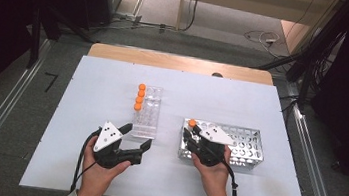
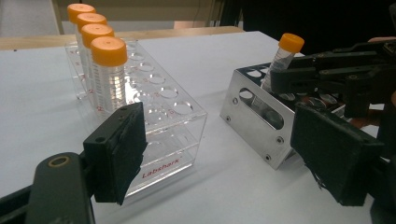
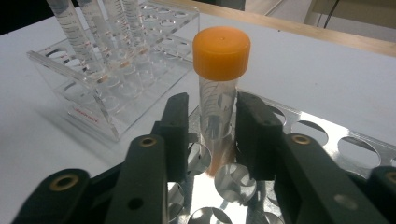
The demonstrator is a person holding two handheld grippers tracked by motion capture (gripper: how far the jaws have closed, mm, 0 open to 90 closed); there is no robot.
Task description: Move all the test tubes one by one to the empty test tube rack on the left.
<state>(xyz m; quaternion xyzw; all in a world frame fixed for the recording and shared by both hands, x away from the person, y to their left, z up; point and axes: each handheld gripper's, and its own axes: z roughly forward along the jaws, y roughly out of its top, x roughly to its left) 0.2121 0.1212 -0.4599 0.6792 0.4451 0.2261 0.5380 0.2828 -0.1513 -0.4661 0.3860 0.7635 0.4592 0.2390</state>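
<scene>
A clear tube with an orange cap [image 3: 219, 79] stands in the near-left corner hole of a metal rack [image 3: 327, 140]. My right gripper [image 3: 217, 135] is shut on it, its pads pressing the tube's body below the cap. In the high view that tube [image 1: 192, 123] and the right gripper [image 1: 192, 136] sit at the metal rack's [image 1: 244, 147] left end. A clear acrylic rack [image 1: 145, 114] holds several orange-capped tubes [image 1: 140, 96] in its far-left column. My left gripper [image 1: 136, 137] is open, just off that rack's near end, with nothing between its pads [image 2: 121, 154].
The white board [image 1: 103, 170] rests on a wooden table whose edge [image 1: 182, 62] shows at the back. The acrylic rack [image 2: 159, 116] and metal rack [image 2: 254, 126] stand a short gap apart. Cables lie on the floor beyond.
</scene>
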